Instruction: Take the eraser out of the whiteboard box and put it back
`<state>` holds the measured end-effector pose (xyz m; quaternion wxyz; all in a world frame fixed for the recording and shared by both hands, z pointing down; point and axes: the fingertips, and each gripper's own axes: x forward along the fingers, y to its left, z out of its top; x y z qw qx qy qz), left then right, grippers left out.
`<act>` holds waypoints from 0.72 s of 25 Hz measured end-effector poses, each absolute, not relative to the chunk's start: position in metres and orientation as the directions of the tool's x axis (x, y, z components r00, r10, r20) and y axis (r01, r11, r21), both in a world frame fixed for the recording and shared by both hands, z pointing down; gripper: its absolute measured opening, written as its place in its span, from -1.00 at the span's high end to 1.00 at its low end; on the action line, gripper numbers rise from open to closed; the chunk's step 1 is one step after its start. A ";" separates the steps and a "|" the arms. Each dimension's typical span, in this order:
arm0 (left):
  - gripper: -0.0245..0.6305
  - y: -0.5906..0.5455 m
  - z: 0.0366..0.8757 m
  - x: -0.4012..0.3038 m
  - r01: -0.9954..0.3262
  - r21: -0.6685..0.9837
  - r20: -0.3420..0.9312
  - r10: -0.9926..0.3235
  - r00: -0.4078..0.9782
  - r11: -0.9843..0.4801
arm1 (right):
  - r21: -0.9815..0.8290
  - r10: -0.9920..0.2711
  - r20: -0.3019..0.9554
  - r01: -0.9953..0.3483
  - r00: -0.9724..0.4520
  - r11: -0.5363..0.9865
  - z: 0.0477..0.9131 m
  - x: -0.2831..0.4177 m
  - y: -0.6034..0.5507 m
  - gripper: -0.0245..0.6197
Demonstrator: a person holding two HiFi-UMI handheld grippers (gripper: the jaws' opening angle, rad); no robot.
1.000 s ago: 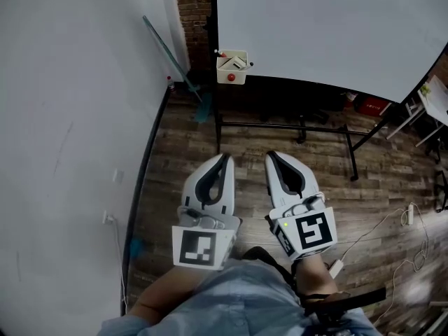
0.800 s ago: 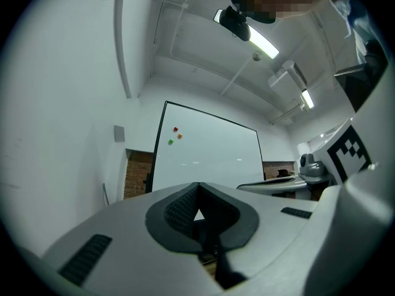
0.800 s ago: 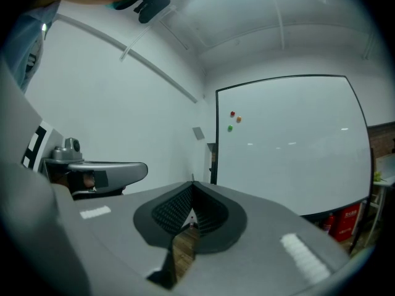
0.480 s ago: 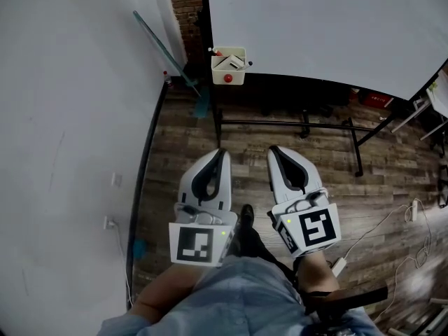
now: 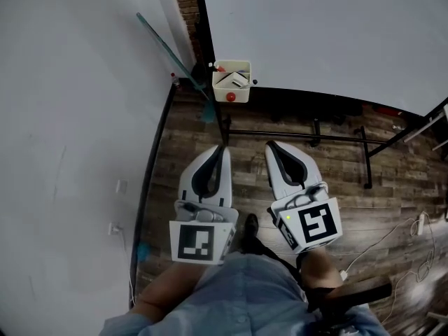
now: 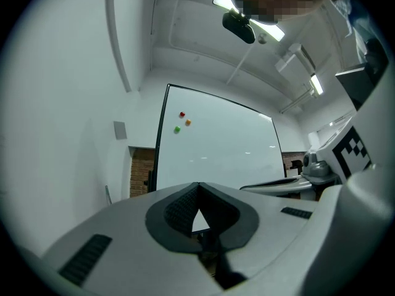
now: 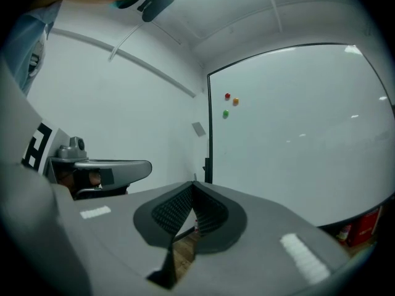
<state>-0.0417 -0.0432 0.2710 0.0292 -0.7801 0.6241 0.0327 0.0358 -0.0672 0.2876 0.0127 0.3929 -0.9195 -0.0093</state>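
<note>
Approach step, seemingly: whiteboard box far ahead, eraser inside, untouched. Left gripper, right gripper — fingers pressed together, empty. Next: close in, spread one pair around the eraser.

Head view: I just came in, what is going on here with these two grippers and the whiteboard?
A person holds a gripper in each hand. The left gripper and the right gripper are both shut and empty, pointing toward the whiteboard. A small white box hangs at the board's lower left corner; the eraser seems to lie inside it. Neither gripper has reached the box, so nothing is taken out yet.
</note>
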 end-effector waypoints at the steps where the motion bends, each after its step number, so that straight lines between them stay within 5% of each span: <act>1: 0.92 -0.051 0.269 -0.041 -0.977 -0.007 -0.090 -0.973 0.213 -0.213 | 0.026 -0.717 0.013 -0.716 -0.697 0.697 0.286 0.036 -0.075 0.92; 18: 0.92 -0.118 0.252 -0.048 -0.993 -0.046 -0.119 -0.987 0.109 -0.104 | 0.038 -0.607 -0.032 -0.608 -0.794 0.793 0.269 0.018 -0.155 0.92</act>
